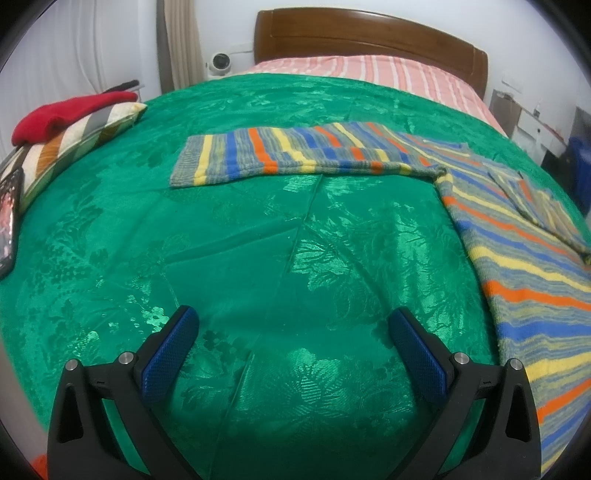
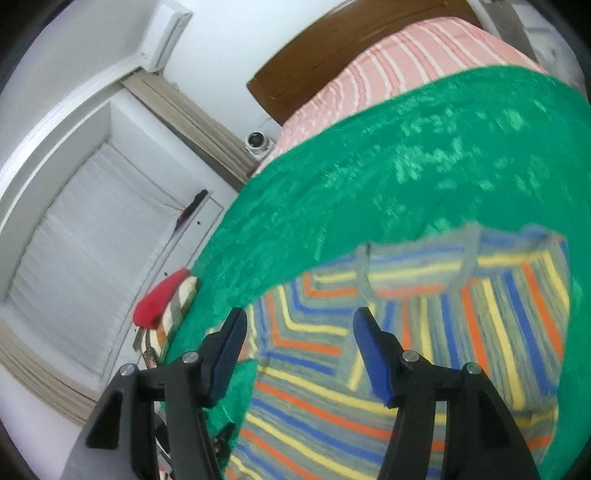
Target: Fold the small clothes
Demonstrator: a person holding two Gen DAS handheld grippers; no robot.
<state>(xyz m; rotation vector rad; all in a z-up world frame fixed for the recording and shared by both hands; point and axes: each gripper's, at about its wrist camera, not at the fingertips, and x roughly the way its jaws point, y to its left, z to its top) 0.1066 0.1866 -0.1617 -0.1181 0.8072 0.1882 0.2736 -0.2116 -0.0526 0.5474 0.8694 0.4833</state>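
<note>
A striped knit sweater (image 1: 517, 266) in blue, yellow, orange and grey lies flat on the green bedspread (image 1: 258, 229). One sleeve (image 1: 295, 155) stretches out to the left, and the other sleeve is folded over the body at the right. My left gripper (image 1: 293, 325) hovers open over bare bedspread, left of the sweater, with nothing between its blue pads. In the tilted, blurred right wrist view, my right gripper (image 2: 299, 325) stands open above the sweater (image 2: 406, 332), with nothing between its fingers.
A striped cushion (image 1: 74, 144) with a red garment (image 1: 66, 114) on it sits at the bed's left edge. Beside it lies a phone (image 1: 7, 221). A pink striped sheet (image 1: 369, 70) and a wooden headboard (image 1: 369, 33) lie beyond. A small white camera (image 1: 219, 62) stands by the curtain.
</note>
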